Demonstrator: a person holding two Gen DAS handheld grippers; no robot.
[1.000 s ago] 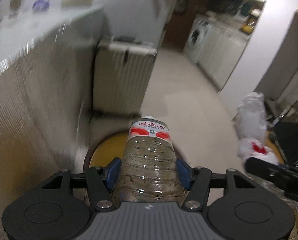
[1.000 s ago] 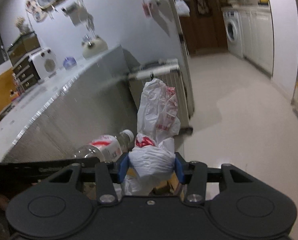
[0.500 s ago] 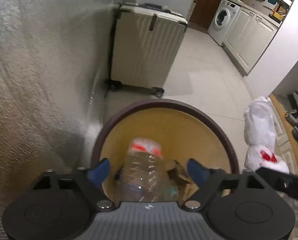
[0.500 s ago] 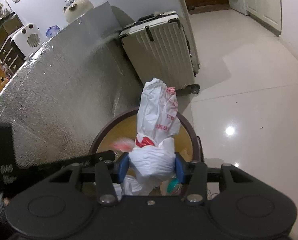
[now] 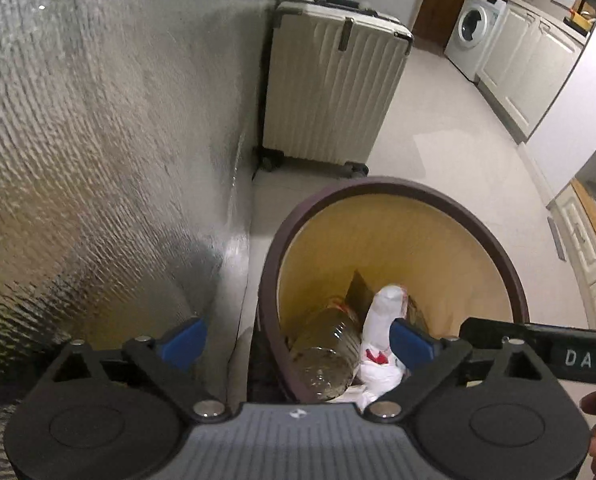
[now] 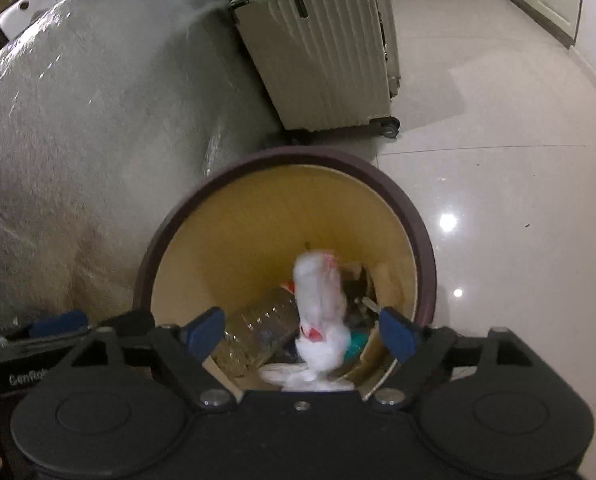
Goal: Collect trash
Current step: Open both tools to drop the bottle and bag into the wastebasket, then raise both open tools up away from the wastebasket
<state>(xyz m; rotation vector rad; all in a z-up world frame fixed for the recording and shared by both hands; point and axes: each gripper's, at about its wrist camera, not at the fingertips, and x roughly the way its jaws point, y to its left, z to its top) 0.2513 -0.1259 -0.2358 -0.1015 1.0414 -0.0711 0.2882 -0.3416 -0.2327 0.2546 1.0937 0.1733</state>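
A round bin (image 5: 398, 190) (image 6: 281, 158), dark brown rim and yellow inside, stands on the floor below both grippers. A clear plastic bottle (image 5: 328, 350) (image 6: 253, 328) lies inside it. Beside the bottle a white plastic bag with red print (image 5: 382, 328) (image 6: 320, 308) is blurred, dropping into the bin. My left gripper (image 5: 298, 340) hangs over the bin's left rim, its jaws still opening, nothing pressed between its blue pads. My right gripper (image 6: 300, 332) hangs over the bin's near edge, jaws opening, the bag loose between them and clear of both pads.
A cream hard-shell suitcase (image 5: 330, 88) (image 6: 322, 48) stands on wheels behind the bin. A tall surface wrapped in silver textured film (image 5: 97, 140) rises to the left. Pale tiled floor (image 6: 498, 160) spreads right. A washing machine (image 5: 474, 32) and white cabinets stand far back.
Both grippers came down over the bin and opened. The bottle left the left gripper and dropped into the bin. The bag slipped out of the right gripper and is falling in.
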